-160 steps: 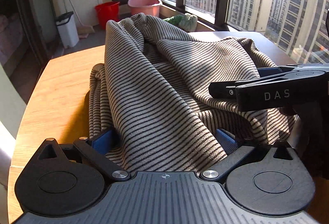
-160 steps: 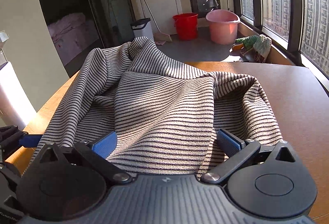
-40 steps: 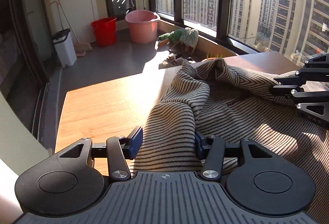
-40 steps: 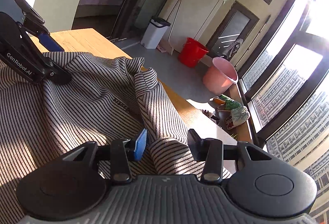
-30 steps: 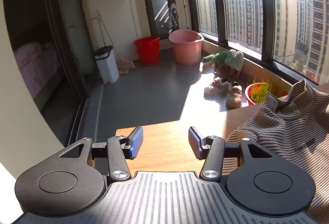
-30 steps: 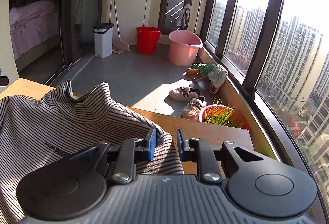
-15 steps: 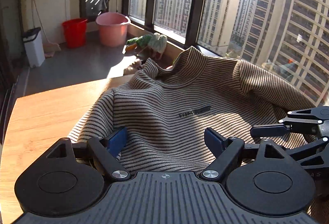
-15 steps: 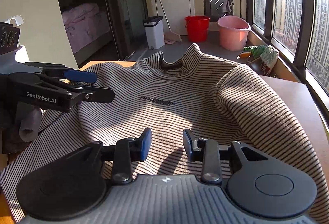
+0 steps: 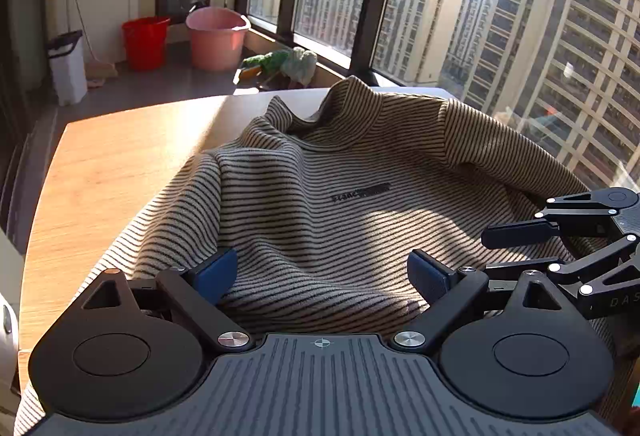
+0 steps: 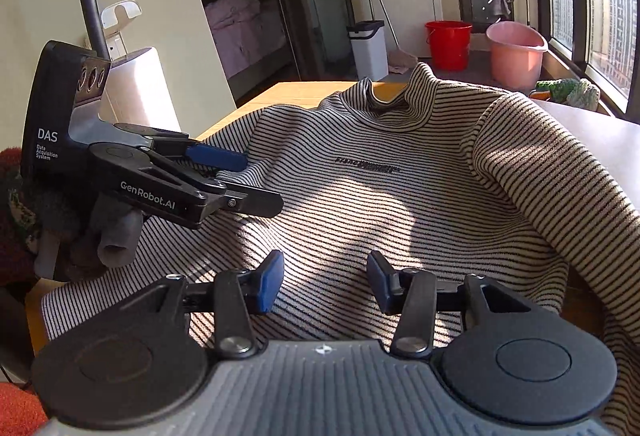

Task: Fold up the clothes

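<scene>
Sweater: striped sweater (image 9: 320, 203) lies front-up on the wooden bench (image 9: 108, 171), collar at the far side.
Left gripper: left gripper (image 9: 322, 272) jaws opening, spread wide over the lower fabric, pads clear of it.
Right gripper: right gripper (image 10: 325, 286) released, partly apart above the hem, gripping nothing.
Left wrist view only: high-rise buildings (image 9: 540, 47) through the window.
Right wrist view only: bed (image 10: 240, 19) in the doorway, gloved hand (image 10: 76, 236) holding the left gripper.

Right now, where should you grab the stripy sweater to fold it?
Probably the sleeve of the stripy sweater, folded loosely across the chest: a raised ridge. Come from the window side with the right gripper, open above the cloth, and pinch the top. The left gripper is opening above the hem.
</scene>
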`<action>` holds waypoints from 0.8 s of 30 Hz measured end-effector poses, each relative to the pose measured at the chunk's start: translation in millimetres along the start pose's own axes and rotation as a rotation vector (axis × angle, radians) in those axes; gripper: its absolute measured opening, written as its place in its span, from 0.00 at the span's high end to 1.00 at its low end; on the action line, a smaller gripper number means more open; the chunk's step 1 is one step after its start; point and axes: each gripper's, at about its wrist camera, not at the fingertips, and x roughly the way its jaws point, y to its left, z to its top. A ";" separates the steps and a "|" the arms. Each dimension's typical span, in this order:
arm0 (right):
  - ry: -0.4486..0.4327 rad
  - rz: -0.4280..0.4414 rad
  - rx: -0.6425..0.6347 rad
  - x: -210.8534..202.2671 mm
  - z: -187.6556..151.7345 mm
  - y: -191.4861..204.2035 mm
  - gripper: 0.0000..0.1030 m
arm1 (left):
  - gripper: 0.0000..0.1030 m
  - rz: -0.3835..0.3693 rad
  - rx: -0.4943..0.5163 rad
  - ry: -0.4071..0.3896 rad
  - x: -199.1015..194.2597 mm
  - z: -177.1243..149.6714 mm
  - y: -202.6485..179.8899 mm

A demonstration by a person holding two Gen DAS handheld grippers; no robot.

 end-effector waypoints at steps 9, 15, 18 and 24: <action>-0.025 -0.316 0.134 36.7 48.5 -89.6 0.66 | 0.25 0.163 0.090 -0.048 -16.0 5.7 29.2; -0.052 -0.354 0.151 51.0 32.8 -98.6 0.63 | 0.13 0.148 -0.024 -0.121 -42.0 18.3 47.4; -0.059 -0.361 0.096 45.7 33.9 -90.1 0.63 | 0.11 0.043 -0.073 -0.126 -41.1 25.3 33.9; -0.076 -0.361 -0.016 -25.5 35.5 -74.8 0.61 | 0.04 -0.081 -0.075 -0.084 -5.7 20.1 -17.6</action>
